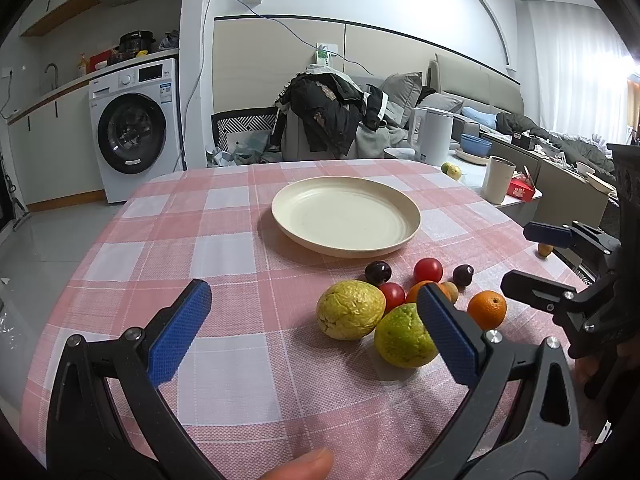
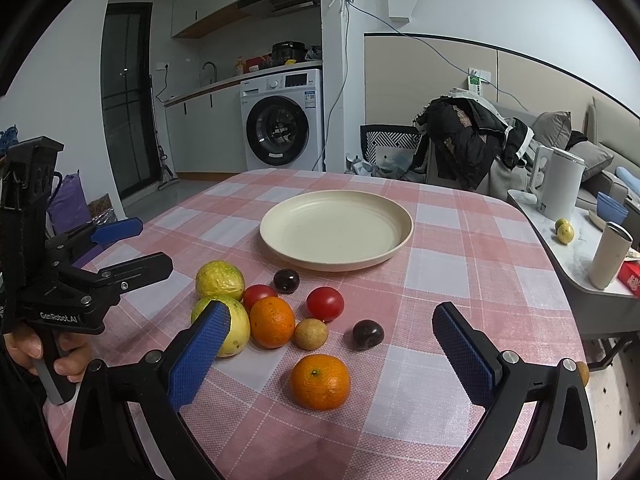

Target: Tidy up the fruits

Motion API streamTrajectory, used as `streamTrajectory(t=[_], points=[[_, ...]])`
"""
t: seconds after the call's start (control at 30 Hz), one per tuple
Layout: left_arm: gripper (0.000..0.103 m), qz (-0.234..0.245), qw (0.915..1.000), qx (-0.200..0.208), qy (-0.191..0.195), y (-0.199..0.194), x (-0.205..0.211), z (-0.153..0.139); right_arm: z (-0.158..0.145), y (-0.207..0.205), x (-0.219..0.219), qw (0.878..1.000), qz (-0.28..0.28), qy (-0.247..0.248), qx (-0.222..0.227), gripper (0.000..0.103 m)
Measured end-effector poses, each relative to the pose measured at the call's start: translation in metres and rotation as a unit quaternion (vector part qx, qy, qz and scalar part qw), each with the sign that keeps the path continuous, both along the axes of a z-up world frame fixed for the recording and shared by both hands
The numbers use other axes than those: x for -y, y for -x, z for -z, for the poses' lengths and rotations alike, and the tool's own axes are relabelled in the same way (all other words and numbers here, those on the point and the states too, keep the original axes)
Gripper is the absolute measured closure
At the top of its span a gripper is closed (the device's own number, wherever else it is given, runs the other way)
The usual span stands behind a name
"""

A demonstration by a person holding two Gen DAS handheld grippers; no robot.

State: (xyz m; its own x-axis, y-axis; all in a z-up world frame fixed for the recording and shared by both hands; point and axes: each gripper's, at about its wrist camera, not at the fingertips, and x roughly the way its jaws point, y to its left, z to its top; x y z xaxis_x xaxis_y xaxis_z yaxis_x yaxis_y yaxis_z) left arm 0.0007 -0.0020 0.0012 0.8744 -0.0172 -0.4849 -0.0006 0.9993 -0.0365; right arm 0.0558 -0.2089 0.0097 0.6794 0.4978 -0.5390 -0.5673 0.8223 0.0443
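Left tool (image 1: 316, 328): jaws spread wide, nothing held, hovering low over the near part of the surface (image 1: 224, 248). Right tool (image 2: 332, 340): likewise wide open and holding nothing, raised above the fruit cluster.

Fruit, left to right in the right wrist view: two yellow-green fruits, the far yellow-green fruit (image 2: 219, 280) and the near yellow-green fruit (image 2: 224, 330), close together; a tomato (image 2: 259, 296) behind the first orange (image 2: 272, 322); a dark plum (image 2: 286, 280) nearest the plate; a second tomato (image 2: 325, 303); a small tan fruit (image 2: 311, 333) touching the first orange; a second dark plum (image 2: 368, 334); and a lone orange (image 2: 319, 376) nearest the camera. The cream plate (image 2: 400, 216) lies beyond them, empty. No fruit has been placed yet, in my judgement.

Risks: the fruits are round and packed close. Closing on one in the cluster could nudge its neighbours and set them rolling across the cloth toward the surface edge. Tomatoes would likely bruise under a hard squeeze. Both tools working the same cluster could collide.

Position relative to tools: the lone orange sits between the right tool's fingers, just ahead and below. For the left tool, the near yellow-green fruit lies beside its right finger, the cluster off to its right.
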Motion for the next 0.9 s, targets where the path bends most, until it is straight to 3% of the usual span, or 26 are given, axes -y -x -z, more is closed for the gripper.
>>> streamTrajectory(t=[0.57,0.9], points=[[0.001,0.014,0.9999,-0.004,0.003,0.0,0.001,0.0,0.003,-0.009,0.006,0.999,0.031,0.005,-0.015,0.0],[0.001,0.012,0.9997,-0.021,-0.003,-0.005,0.004,0.003,0.008,-0.022,0.019,0.996,0.064,0.027,-0.048,0.0]])
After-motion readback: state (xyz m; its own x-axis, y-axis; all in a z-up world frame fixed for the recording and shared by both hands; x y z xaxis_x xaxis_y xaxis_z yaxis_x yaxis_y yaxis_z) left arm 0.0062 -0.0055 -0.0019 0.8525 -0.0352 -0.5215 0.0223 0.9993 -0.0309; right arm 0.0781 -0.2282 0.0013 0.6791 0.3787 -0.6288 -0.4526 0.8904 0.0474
